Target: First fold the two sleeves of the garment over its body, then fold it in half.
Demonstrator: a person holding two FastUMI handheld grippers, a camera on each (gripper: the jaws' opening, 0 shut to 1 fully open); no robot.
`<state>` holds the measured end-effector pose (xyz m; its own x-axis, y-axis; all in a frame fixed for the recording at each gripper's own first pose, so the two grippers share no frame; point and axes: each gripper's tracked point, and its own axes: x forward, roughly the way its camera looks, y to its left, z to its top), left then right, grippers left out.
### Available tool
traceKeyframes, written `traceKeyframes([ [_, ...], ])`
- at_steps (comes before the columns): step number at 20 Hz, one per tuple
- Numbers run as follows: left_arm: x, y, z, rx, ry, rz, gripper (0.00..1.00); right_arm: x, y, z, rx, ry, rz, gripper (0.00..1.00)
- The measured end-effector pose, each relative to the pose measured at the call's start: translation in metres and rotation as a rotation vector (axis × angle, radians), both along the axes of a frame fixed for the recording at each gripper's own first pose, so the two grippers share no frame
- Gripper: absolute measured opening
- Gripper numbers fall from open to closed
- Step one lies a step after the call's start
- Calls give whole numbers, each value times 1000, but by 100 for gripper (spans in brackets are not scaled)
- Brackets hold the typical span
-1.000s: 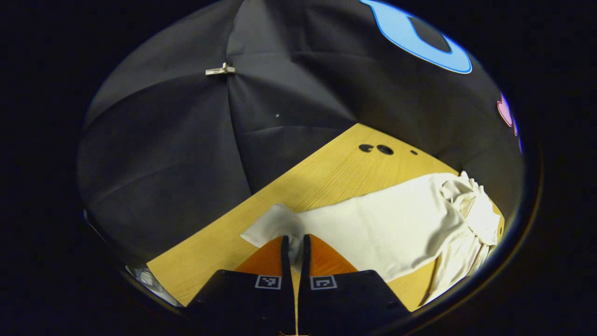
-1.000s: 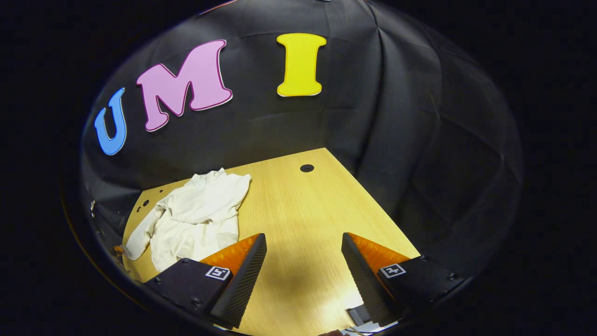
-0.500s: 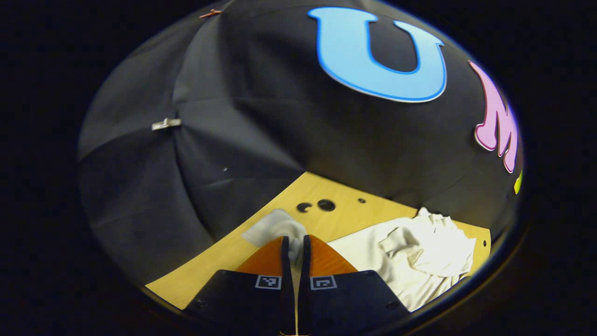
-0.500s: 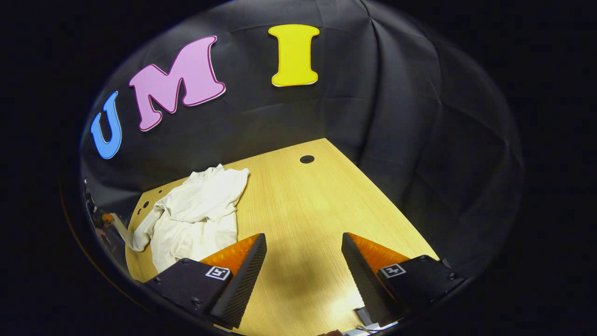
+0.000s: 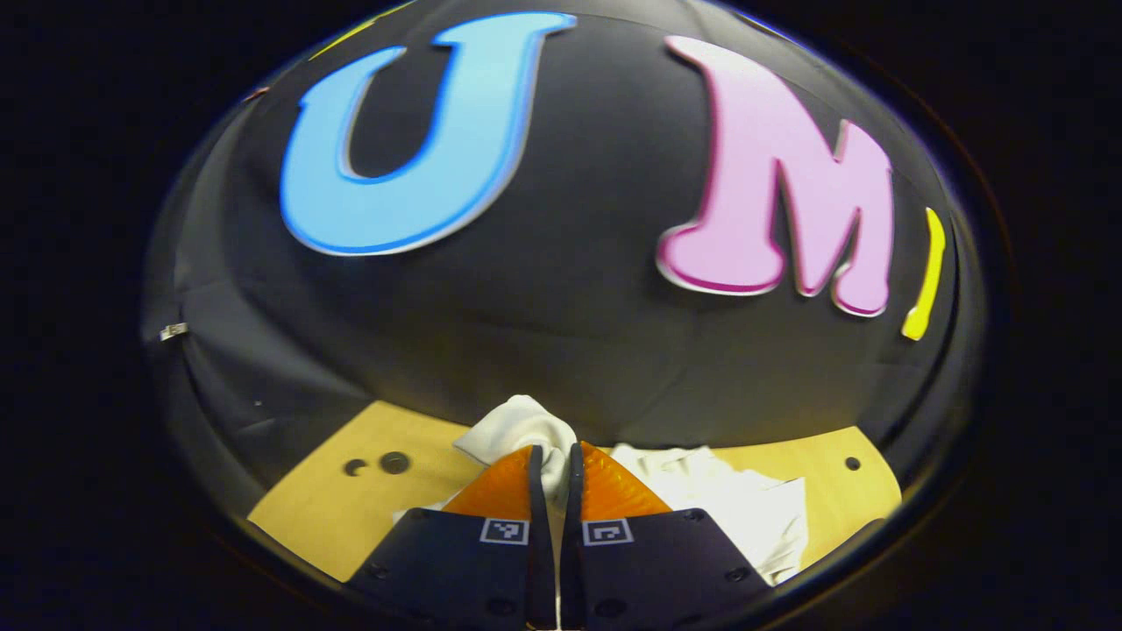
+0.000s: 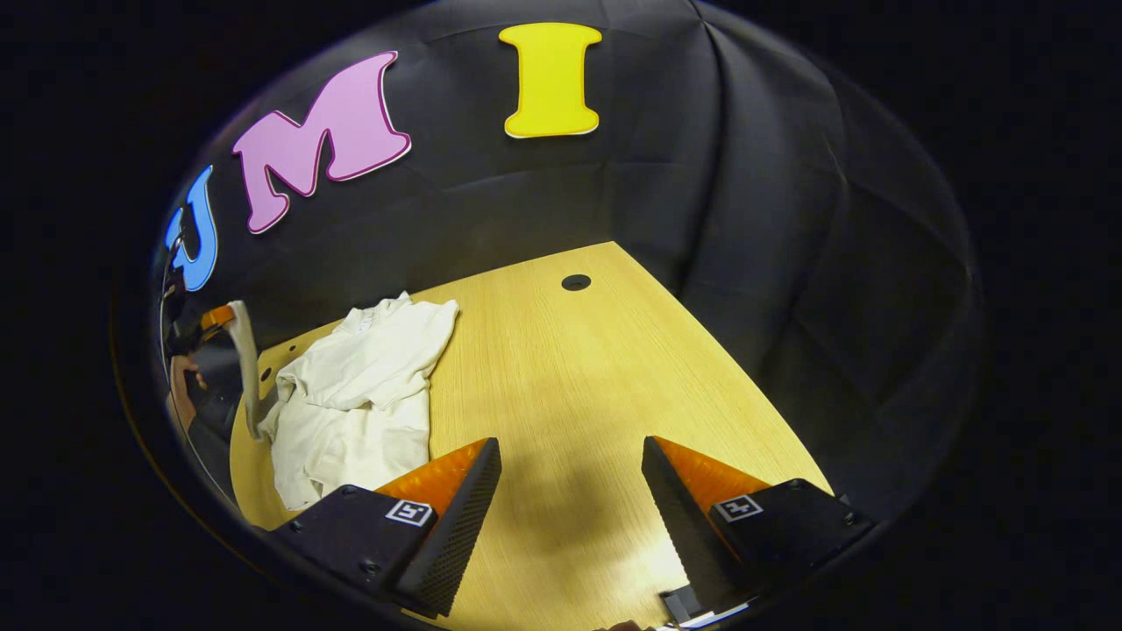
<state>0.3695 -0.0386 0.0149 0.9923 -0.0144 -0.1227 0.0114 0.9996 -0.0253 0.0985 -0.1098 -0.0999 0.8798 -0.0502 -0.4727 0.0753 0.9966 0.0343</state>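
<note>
A cream long-sleeved garment (image 6: pixel 359 394) lies crumpled on the left part of the wooden table (image 6: pixel 578 377). In the left gripper view my left gripper (image 5: pixel 554 456) is shut on the end of one sleeve (image 5: pixel 519 428), whose cuff bunches out above the fingertips; the garment's body (image 5: pixel 727 499) lies below and to the right. In the right gripper view that sleeve (image 6: pixel 245 359) hangs taut from the left gripper (image 6: pixel 215 317), raised above the table's left edge and held by a hand (image 6: pixel 182 386). My right gripper (image 6: pixel 570 456) hovers open over bare table with nothing between its fingers.
The table has a round cable hole (image 6: pixel 576 282) near its far edge and small holes (image 5: pixel 394 462) near the left side. The black cloth wall (image 6: pixel 745 219) closes off the table at the back and right.
My left gripper has lifted the sleeve end and swung round from facing along the table toward the back wall, pulling the sleeve up off the table. The right gripper has barely moved.
</note>
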Motion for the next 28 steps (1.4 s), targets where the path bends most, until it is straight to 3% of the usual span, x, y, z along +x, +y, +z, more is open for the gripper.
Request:
traceKeyframes([
  [4,10,-116,-24,-2,32,-165,8,9,0,-5,5,14,14,99],
  [10,12,-227,-76,-26,129,-331,7,13,9,-13,14,50,38,99],
  [11,5,-243,-85,-54,170,-371,22,13,13,-14,27,56,44,99],
  [13,-8,-251,-91,-80,176,-411,41,13,23,-17,30,62,65,99],
  [14,-14,-250,-93,-71,170,-417,51,13,27,-18,25,62,75,99],
  [15,-22,-239,-95,-44,174,-410,72,14,34,-19,27,63,85,99],
  [16,-32,-221,-98,-14,170,-389,81,15,42,-20,33,63,96,99],
  [17,-39,-204,-101,10,166,-371,98,16,52,-21,40,65,107,99],
  [23,-127,-59,-151,74,285,-214,98,22,117,-48,93,108,196,99],
  [28,-201,42,-209,-46,444,-36,98,19,162,-90,77,189,277,99],
])
